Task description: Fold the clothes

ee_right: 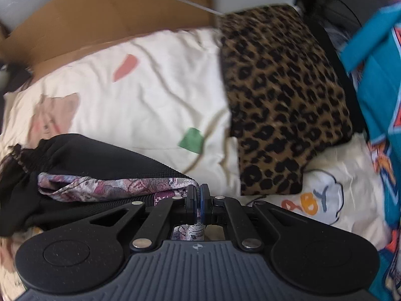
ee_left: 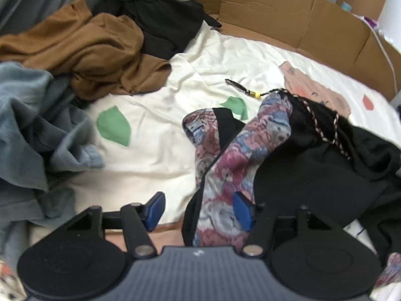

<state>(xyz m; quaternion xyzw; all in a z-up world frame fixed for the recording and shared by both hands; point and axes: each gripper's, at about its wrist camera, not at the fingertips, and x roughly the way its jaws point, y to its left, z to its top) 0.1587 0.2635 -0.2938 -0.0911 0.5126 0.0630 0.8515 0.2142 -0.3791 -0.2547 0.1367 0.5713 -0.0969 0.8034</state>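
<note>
While my right claw is clamped on the patterned edge of the black garment, my left claw stands with its jaws apart, the floral lining lying between the two blue pads and against the right-hand one. The garment lies bunched on the cream sheet at the near right in the left view, its braided cord trailing across the black cloth. Left of it on the sheet, a brown garment rests on a black one, with grey-blue clothes heaped at the near left. A small black tag with a yellow bead lies on the sheet beyond the lining. Cardboard walls the far side. In the right view, a folded leopard-print piece lies on the sheet just right of my claw, with a teal bag at the right edge.
</note>
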